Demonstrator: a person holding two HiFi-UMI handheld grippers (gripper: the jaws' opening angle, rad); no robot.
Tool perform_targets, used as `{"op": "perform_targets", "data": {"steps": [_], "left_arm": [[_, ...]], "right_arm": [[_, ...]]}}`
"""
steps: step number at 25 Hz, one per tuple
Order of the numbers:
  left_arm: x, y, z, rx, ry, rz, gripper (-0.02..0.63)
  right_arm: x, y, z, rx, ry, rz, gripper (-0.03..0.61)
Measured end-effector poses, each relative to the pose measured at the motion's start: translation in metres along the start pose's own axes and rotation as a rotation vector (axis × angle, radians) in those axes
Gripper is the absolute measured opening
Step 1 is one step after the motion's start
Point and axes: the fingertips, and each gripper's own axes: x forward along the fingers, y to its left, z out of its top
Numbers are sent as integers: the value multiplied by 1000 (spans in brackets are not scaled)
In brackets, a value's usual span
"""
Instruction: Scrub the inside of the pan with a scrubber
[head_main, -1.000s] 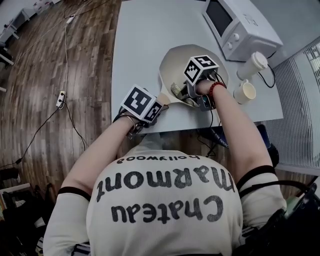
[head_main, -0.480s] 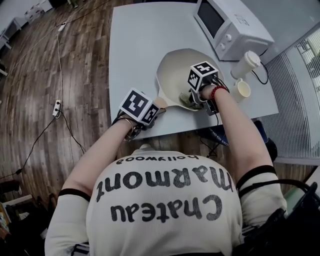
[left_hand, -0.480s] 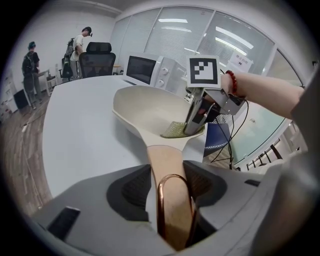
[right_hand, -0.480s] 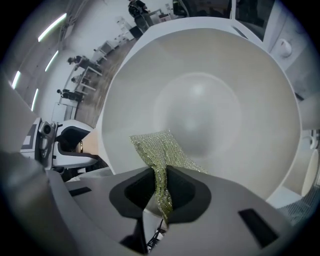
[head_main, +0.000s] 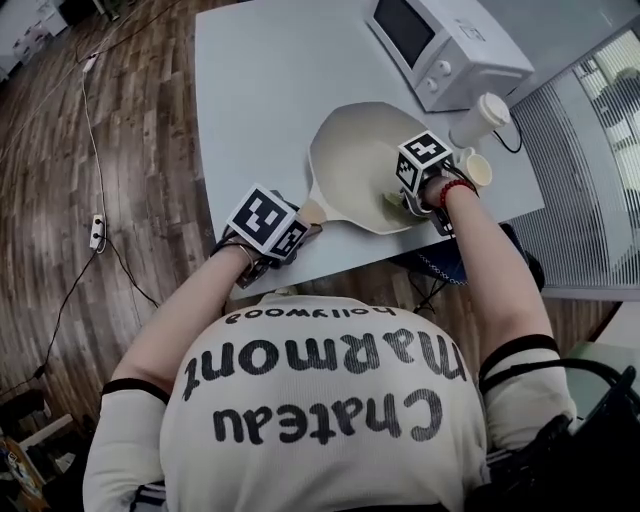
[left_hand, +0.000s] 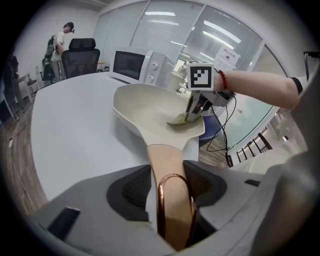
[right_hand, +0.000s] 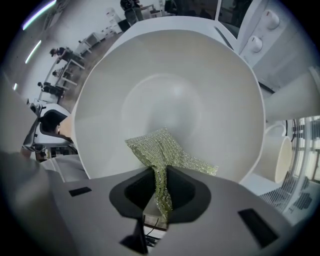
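- Left gripper (left_hand: 168, 187) clamped on the handle (left_hand: 165, 160) of the pan (left_hand: 145, 107).
- Right gripper (right_hand: 159, 186) pinching scrubber (right_hand: 162, 150); mesh lies on pan's inner wall, near its rim.

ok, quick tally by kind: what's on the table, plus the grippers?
pan: 1
scrubber: 1
microwave: 1
cups: 2 (lidded cup, open cup)
hand-held grippers: 2 (left hand-held gripper on the pan's handle, right hand-held gripper on the scrubber)
Total: 7
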Motion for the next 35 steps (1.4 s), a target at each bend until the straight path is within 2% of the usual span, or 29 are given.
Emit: {"op": "perform_targets", "data": {"steps": [9, 14, 17, 22, 27, 35], "left_arm": [[0, 6, 5, 68, 23, -36, 216], [-4, 10, 3, 88, 22, -59, 218], [-5, 11, 0, 96, 22, -69, 218], [-7, 13, 2, 111, 17, -87, 210], [-6, 12, 3, 120, 16, -96, 204], [-11, 14, 0, 121, 7, -96, 202]], "right_arm": [[-10, -40, 4, -53, -20, -230, 61], [-15, -54, 9, -128, -39, -358, 61], [-17, -61, 11, -153, -68, -408, 61], [-24, -71, 22, -253, -135, -516, 61], [-22, -75, 36, -354, -237, -581, 61], [-34, -81, 48, -405, -343, -652, 61]]}}
